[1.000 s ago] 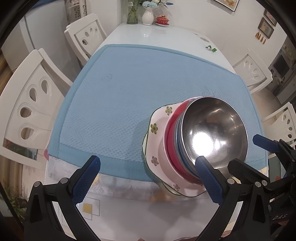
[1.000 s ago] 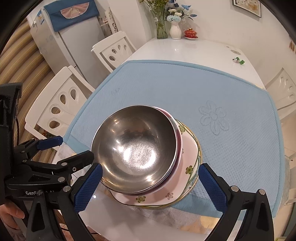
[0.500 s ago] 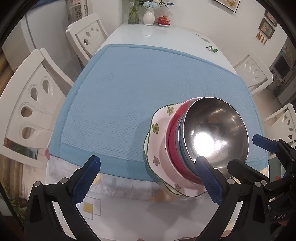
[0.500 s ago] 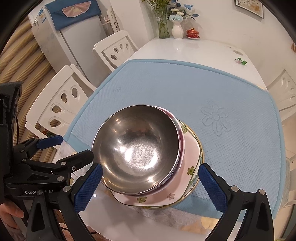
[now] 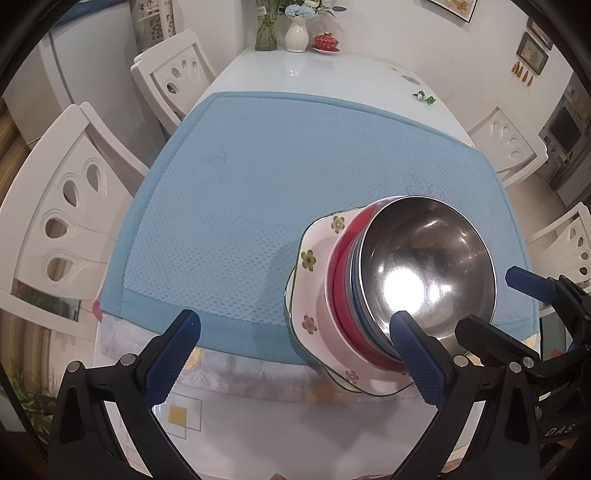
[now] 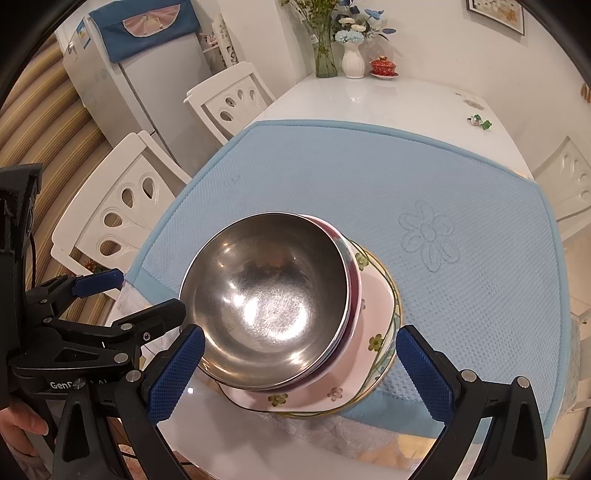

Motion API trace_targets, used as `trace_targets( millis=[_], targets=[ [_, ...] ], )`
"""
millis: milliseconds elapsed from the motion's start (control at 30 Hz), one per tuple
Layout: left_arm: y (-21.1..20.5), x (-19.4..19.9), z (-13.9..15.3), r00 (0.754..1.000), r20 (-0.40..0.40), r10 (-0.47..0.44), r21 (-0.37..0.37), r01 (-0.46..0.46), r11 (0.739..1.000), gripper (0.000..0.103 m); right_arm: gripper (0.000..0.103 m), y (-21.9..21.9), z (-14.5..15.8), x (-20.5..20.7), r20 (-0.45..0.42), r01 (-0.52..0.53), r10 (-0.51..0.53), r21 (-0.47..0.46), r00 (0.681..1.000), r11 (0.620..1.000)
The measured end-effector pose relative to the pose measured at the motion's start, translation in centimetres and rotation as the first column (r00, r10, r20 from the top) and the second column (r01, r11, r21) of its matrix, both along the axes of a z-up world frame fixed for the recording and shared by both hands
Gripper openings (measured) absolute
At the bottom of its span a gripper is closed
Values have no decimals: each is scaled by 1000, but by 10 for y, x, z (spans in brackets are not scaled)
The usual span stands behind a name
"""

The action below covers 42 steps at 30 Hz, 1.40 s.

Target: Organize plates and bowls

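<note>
A steel bowl (image 5: 428, 266) tops a stack: a blue and a red bowl (image 5: 338, 273) under it, then a pink flowered plate (image 5: 314, 291) on a green-rimmed plate. The stack sits at the near edge of the blue mat (image 5: 258, 192). In the right wrist view the steel bowl (image 6: 269, 306) and flowered plate (image 6: 373, 321) lie between the fingers. My left gripper (image 5: 295, 354) is open and empty, left of the stack, its right finger (image 5: 413, 354) near the bowls. My right gripper (image 6: 299, 373) is open and empty, straddling the stack from the near side.
White chairs (image 5: 66, 221) stand at the table's left and right (image 5: 509, 147). Vases (image 5: 297, 35) and a red lidded cup (image 5: 325, 40) stand at the far end. A small green item (image 5: 424, 98) lies on the white tabletop. The left gripper shows in the right wrist view (image 6: 99, 310).
Both grippers have drawn back slightly from the stack; the stack has not moved and both stay open.
</note>
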State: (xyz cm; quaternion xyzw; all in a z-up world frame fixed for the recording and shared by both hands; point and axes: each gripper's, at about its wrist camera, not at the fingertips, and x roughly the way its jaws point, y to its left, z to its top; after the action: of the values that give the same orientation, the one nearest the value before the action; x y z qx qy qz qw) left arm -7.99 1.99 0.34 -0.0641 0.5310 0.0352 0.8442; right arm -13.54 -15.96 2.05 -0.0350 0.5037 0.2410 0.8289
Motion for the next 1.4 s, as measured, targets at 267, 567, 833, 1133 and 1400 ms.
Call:
trace_targets(
  millis=[267,567,833,1133,1400],
  targets=[
    [-1,1,0,1000,0,4,6,-4,1000,102,103,-2,-1,1,-2,-5,5,4,1000,1000],
    [-3,-1,-1,1000,-2,26,3,-26,1000,102,103,-1,-1,2,-6,-20,20,-1,1000,1000],
    [-7,-7,1,995,4,96,13,-96,995,102,103,0,-1,1,2,-65,65,-6,998,998],
    [-9,-18,1,975,16,220,2,-220,976,102,103,4,-2,-2,23,-180,181,-42,983,983],
    [-19,-21,3,965,30,260,14,-261,965,102,103,5,-2,-5,35,-256,258,-48,965,965]
  ],
)
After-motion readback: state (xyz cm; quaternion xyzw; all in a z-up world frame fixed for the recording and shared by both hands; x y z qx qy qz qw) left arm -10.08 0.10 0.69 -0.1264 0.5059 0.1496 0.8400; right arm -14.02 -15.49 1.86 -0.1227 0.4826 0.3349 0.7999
